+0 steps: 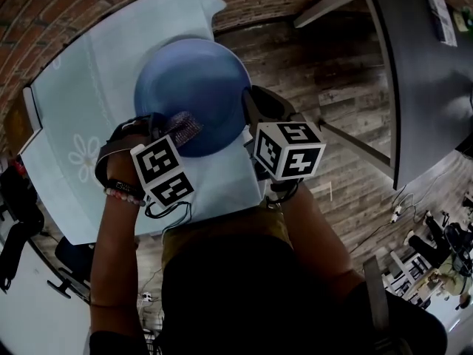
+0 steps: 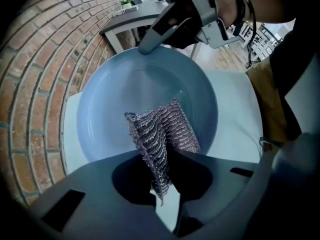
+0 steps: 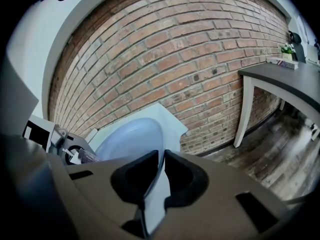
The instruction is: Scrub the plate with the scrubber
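A blue plate (image 1: 194, 87) is held tilted above a pale blue tablecloth (image 1: 81, 109). My right gripper (image 3: 162, 171) is shut on the plate's rim (image 3: 159, 159) at its right edge. In the left gripper view the plate (image 2: 125, 94) fills the middle, with the right gripper's fingers (image 2: 152, 41) clamped on its far rim. My left gripper (image 2: 167, 184) is shut on a grey-purple knitted scrubber (image 2: 160, 136), whose free end lies against the plate's inner face. From the head view the scrubber (image 1: 185, 128) shows at the plate's lower left edge.
A brick wall (image 3: 165, 59) stands behind the table. A dark table (image 1: 421, 72) on white legs sits to the right over a wood floor (image 1: 332, 72). A flower print (image 1: 83, 156) marks the cloth at the left.
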Available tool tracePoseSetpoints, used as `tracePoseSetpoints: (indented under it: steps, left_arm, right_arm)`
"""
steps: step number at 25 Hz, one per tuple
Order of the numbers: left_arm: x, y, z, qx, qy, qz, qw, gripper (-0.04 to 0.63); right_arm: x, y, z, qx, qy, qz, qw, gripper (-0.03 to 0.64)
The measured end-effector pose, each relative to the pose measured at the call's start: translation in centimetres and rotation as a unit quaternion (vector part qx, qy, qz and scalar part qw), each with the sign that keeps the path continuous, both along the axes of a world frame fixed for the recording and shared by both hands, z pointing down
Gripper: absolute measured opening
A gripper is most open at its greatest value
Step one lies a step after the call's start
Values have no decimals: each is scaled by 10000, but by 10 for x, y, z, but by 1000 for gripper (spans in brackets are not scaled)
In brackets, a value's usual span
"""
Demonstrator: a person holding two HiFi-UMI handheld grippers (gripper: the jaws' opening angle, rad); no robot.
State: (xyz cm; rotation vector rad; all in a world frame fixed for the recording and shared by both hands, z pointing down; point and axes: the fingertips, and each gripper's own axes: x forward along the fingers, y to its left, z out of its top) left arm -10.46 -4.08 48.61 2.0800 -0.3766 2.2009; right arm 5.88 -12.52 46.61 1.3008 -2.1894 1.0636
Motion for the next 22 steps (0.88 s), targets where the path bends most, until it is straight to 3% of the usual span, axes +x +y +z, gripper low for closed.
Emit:
tracePoseSetpoints:
  steps: [10,13,18,22]
  left_arm:
    - [69,5,-1,-320,1343,-153,9903,63]
    - [85,-4,0,-283,1439,-155,9891,63]
    - [96,-27,-1,-49,1726,-674,9827,63]
    - [98,-39,1,69,1537,-578,9864,63]
  right_arm:
    - [-2,1,0,13,26,20,10000,66]
    - [-1,0,1,16,37,29,10000,66]
    - [-1,0,1,33,54,43,10000,66]
    - [0,-2,3,18,38,94,9999,63]
